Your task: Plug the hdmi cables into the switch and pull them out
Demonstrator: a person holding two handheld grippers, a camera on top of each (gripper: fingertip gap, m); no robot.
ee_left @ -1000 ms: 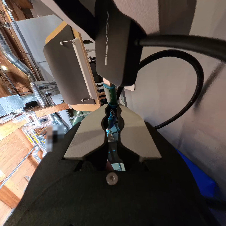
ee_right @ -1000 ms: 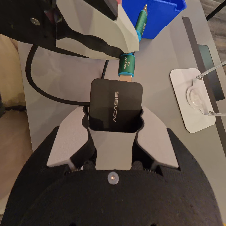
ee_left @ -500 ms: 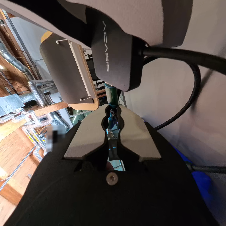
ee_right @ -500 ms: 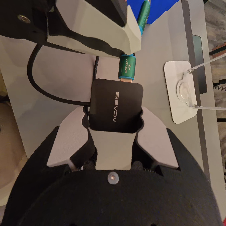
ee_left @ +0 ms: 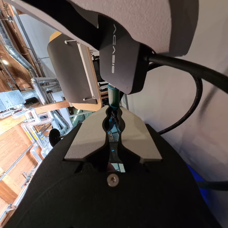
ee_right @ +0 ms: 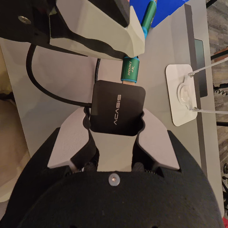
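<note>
Right gripper (ee_right: 116, 118) clamped across the black switch (ee_right: 117, 107), held above the grey table (ee_right: 61, 76). Left gripper (ee_left: 113, 115) closed on the cable just behind the green HDMI plug (ee_right: 130, 71). Plug's long axis runs straight into the switch's far edge, gold tip at the port, partly showing. Judgement: the next move runs along that axis; the grippers oppose each other head-on.
</note>
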